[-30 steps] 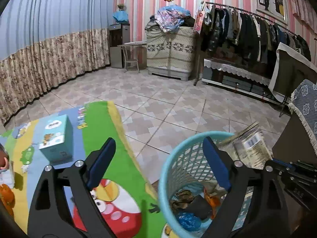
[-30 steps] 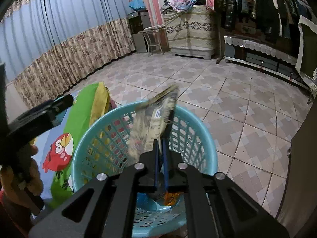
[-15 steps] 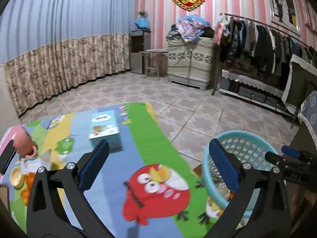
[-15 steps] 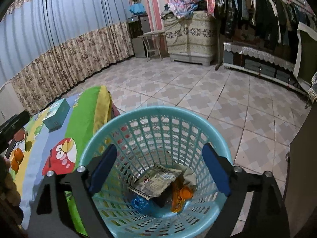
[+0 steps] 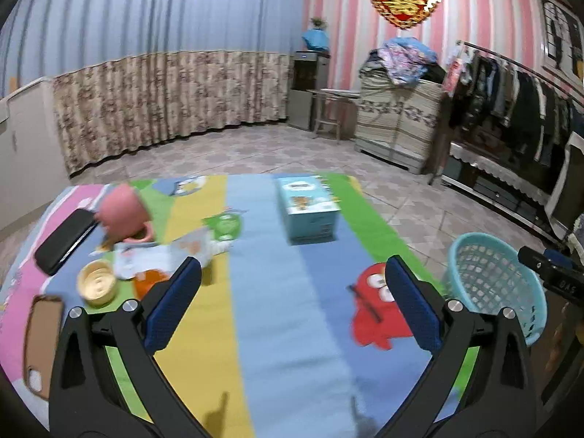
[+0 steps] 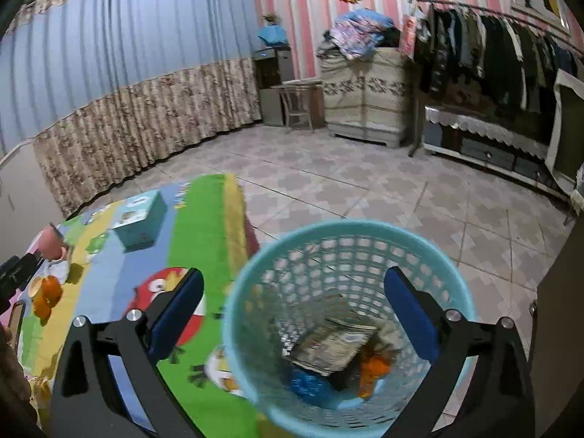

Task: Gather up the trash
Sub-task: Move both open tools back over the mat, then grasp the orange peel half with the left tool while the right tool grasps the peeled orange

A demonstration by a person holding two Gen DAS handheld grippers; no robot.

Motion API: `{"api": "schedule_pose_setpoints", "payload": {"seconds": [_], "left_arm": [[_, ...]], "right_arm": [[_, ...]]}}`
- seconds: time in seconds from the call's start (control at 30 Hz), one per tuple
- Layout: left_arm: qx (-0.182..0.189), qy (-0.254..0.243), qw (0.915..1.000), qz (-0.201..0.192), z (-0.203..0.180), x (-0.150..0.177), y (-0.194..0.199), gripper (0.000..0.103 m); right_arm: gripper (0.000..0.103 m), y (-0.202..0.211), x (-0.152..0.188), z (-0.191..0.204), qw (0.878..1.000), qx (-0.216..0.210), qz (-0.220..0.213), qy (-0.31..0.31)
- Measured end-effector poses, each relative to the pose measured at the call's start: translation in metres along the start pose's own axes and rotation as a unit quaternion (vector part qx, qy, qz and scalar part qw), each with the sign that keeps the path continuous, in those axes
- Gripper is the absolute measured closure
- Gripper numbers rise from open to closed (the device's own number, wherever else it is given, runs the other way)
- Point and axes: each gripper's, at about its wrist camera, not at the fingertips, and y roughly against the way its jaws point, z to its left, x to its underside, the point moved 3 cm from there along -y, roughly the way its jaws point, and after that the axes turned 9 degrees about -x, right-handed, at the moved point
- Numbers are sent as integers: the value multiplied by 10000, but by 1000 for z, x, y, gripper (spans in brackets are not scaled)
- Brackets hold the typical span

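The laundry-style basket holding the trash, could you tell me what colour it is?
Light turquoise blue basket; clearest in the right wrist view.

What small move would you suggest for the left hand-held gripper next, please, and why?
Probably ease the open left hand-held gripper left and forward toward the wrappers near the pink cup; the basket already holds trash, and the right hand-held gripper is empty.

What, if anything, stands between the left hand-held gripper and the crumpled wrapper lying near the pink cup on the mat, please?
Nothing visible blocks it. The left hand-held gripper is open above bare mat, and the crumpled wrapper lies just ahead of its left finger. The pink cup sits behind the wrapper and the yellow lid beside it, neither in the path.
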Motion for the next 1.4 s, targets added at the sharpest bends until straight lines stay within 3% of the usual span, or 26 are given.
{"api": "schedule_pose_setpoints", "payload": {"seconds": [0.2,0.5,0.73,0.93,1.1,1.17,1.23,1.4], "left_arm": [[-456,30,9990,-30,41,12,5,6],[-940,83,9947,415,112,49,-4,6],[-1022,238,9913,799,146,70,-21,6],[-840,209,9912,1005,144,62,-48,6],[-471,79,9896,1355,132,58,-74,26],[-385,70,9869,1565,131,59,-84,45],[-248,41,9857,1668,128,61,-88,57],[-199,106,9893,1444,134,60,-74,63]], "right_arm": [[6,-1,4,45,9991,-409,14,57],[6,-18,15,88,9972,-620,293,308],[6,-36,28,117,9951,-569,551,593],[6,-46,34,135,9939,-398,663,789],[6,-50,39,138,9936,-347,771,750],[6,-51,40,139,9937,-391,801,676],[6,-52,43,143,9936,-448,837,618],[6,-54,50,160,9919,-603,948,597]]}}
